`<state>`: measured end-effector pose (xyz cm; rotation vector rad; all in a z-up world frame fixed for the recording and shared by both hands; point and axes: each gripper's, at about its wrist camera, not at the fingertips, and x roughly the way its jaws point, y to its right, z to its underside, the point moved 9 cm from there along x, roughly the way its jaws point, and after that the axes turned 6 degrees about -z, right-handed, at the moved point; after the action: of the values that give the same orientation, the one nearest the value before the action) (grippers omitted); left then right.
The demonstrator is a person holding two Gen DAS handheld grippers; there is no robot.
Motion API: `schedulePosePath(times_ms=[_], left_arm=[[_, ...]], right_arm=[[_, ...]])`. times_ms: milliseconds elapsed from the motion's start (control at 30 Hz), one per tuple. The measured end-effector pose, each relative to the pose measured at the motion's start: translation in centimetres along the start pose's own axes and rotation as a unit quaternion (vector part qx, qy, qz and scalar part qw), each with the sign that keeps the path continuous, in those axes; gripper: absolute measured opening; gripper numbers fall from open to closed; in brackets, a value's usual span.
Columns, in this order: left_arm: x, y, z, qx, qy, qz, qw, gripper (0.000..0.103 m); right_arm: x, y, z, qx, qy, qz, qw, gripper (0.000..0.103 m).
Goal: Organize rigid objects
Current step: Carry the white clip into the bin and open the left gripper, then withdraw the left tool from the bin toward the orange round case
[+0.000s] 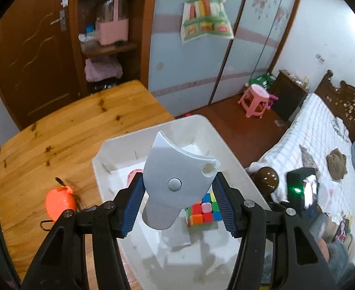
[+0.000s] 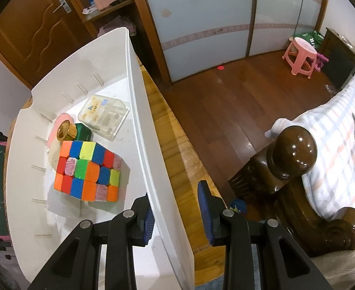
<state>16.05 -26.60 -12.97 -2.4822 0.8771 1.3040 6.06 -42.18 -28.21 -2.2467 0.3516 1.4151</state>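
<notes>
My left gripper [image 1: 177, 178] is shut on a grey plastic piece [image 1: 175, 166] with a round button and a curved top, held above the white bin [image 1: 100, 154]. The blue pads [image 1: 134, 203] press on its two sides. Below it in the bin lies a colourful puzzle cube [image 1: 204, 209]. In the right wrist view the cube [image 2: 88, 171] sits with a gold-capped green bottle [image 2: 67, 129], a pink roll [image 2: 56, 125] and a clear plastic box [image 2: 102, 116]. My right gripper [image 2: 175, 191] straddles the bin's right wall [image 2: 138, 96]; the outer pad stands off it.
The bin rests on a wooden table [image 1: 68, 125], where an orange ribbed object [image 1: 59, 201] lies to its left. A dark wooden bedpost [image 2: 295, 149] and a bed [image 1: 310, 133] stand close on the right. A pink stool [image 2: 300, 55] is on the floor.
</notes>
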Motion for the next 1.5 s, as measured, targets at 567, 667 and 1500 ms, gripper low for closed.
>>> schedulePosePath(times_ms=[567, 667, 1500], left_arm=[[10.7, -0.5, 3.6, -0.04, -0.12, -0.058, 0.9903, 0.061], [11.2, -0.8, 4.4, -0.049, -0.139, -0.066, 0.9869, 0.061], [5.8, -1.3, 5.8, -0.046, -0.097, -0.071, 0.9917, 0.09]], right_arm=[[0.0, -0.6, 0.0, -0.013, 0.001, -0.035, 0.999, 0.032], [0.0, -0.7, -0.1, -0.014, 0.001, -0.04, 0.999, 0.032], [-0.4, -0.5, -0.2, -0.015, 0.014, -0.016, 1.0, 0.032]])
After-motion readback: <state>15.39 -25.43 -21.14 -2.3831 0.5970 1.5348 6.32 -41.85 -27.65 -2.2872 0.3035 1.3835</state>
